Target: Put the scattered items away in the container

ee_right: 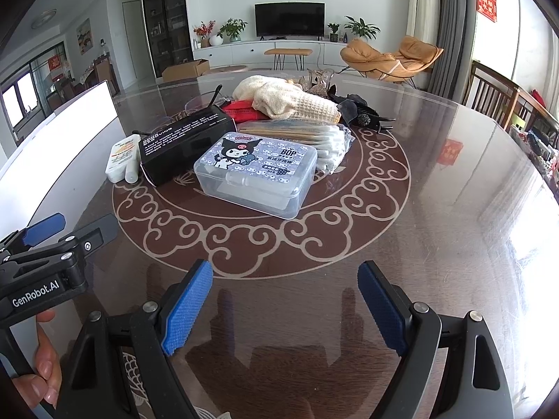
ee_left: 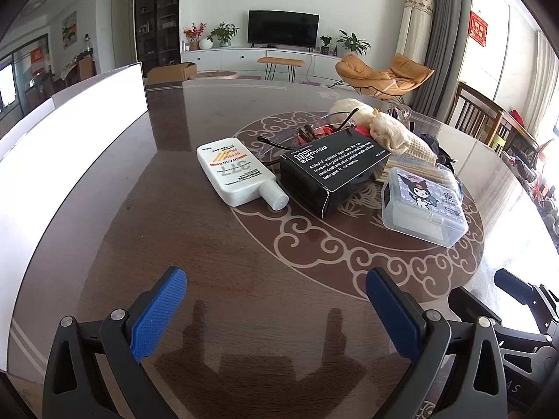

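Both grippers hung low over the near edge of the bench (ee_right: 454,174), jaws spread wide and holding nothing, with the clutter grouped ahead of them around the bench's ornamental ring. The container appeared to be the white box (ee_left: 70,146) standing at the far left, just beside the left gripper (ee_left: 276,310) and well apart from the right gripper (ee_right: 284,309); its inside was washed out by glare and could not be read. Nearest the right gripper's jaws, straight ahead, lay the clear plastic Kuromi box (ee_right: 256,174), flat, lid up, with its long axis running across the jaws toward the right, so a grasp would likely have to span its shorter width. From the left gripper the white sunscreen bottle (ee_left: 237,173) lay ahead, flat on its back, cap pointing toward the gripper and to the right, just beside the black odor removing bar box (ee_left: 332,167), which sat tilted on things beneath it. Behind these lay a pack of cotton swabs (ee_right: 328,139), a cream knitted cloth (ee_right: 293,101) and a black hair claw (ee_right: 363,113). By this reading the bottle suited the left gripper.
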Action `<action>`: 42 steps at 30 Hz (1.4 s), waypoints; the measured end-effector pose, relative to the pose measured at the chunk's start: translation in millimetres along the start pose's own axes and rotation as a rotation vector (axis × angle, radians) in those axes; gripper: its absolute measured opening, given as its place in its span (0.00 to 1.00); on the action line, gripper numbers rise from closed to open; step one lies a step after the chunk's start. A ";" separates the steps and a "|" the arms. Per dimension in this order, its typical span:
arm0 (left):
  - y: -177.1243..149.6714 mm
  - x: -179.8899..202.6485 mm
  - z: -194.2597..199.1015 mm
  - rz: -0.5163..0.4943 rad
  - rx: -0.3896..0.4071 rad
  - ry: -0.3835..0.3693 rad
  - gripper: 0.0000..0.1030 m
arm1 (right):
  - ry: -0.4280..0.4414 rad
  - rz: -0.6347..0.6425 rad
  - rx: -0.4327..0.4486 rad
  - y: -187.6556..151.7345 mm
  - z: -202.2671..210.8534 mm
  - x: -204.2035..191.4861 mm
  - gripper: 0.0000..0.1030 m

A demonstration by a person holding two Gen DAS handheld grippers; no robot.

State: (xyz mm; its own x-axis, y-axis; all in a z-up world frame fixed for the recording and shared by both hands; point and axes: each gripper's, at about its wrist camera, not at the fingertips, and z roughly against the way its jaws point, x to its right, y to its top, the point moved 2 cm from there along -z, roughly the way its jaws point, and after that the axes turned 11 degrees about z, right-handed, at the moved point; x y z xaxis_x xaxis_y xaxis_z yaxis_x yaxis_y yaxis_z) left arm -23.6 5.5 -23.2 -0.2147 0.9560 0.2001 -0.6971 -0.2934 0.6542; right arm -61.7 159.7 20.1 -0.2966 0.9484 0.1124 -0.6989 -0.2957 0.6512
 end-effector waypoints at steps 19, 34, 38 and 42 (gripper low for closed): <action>-2.6 -6.5 -10.4 0.041 -0.068 -0.013 1.00 | 0.029 -0.038 -0.029 -1.1 -8.3 6.9 0.84; -4.4 1.1 -25.4 -0.012 -0.110 0.109 1.00 | 0.042 -0.053 -0.044 -2.3 -12.1 8.9 0.84; 1.2 2.9 -30.4 -0.019 -0.121 0.103 1.00 | 0.053 -0.063 -0.038 -2.1 -11.6 10.4 0.85; 18.2 -2.3 -43.0 0.008 -0.124 0.124 1.00 | 0.071 -0.078 -0.028 -2.8 -10.5 12.9 0.85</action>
State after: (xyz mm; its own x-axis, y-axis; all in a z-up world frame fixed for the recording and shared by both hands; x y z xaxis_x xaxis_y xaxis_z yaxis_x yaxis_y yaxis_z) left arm -65.2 -2.1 -43.1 -0.2976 0.9485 0.1087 -0.7727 -0.3061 0.5561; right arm -70.4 171.6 11.8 -0.2851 0.9585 0.0078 -0.7393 -0.2251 0.6347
